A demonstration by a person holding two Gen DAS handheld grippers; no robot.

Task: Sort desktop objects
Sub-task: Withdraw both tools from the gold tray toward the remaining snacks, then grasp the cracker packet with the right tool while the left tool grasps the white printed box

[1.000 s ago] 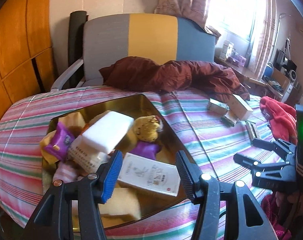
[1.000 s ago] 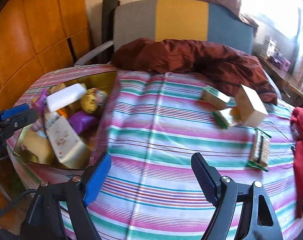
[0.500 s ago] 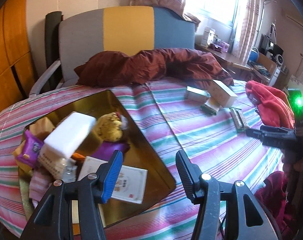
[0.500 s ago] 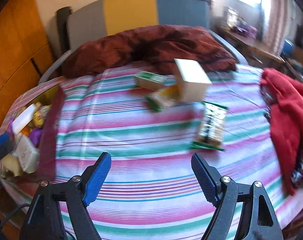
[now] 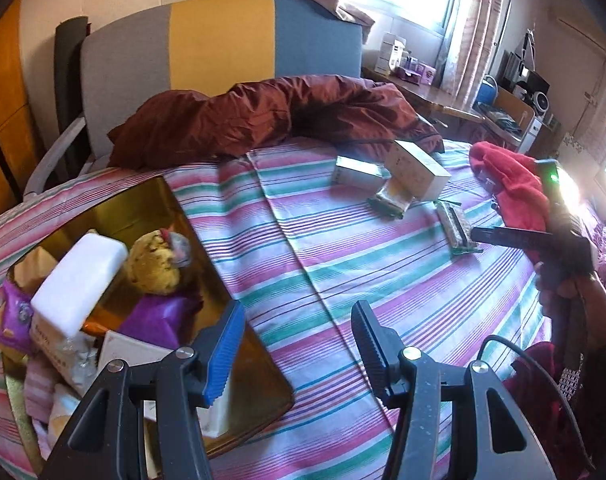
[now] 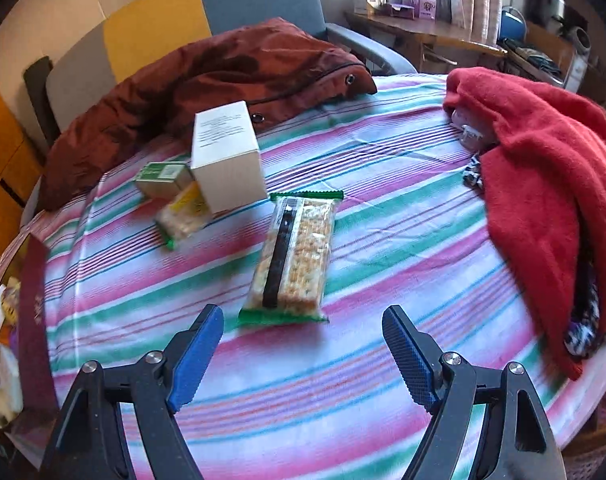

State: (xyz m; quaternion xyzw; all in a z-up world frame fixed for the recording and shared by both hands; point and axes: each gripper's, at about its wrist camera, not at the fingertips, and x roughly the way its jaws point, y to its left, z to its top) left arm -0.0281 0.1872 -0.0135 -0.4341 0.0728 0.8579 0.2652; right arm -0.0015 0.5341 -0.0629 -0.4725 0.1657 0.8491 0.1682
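Right gripper point(image 6: 303, 360), jaws spread and empty, hovers near the snack bar point(image 6: 291, 256): light, crinkly, brittle inside; best pinched across its long sides.

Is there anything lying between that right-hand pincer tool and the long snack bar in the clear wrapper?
Nothing: in the right wrist view only bare striped tablecloth separates the open right gripper from the snack bar.
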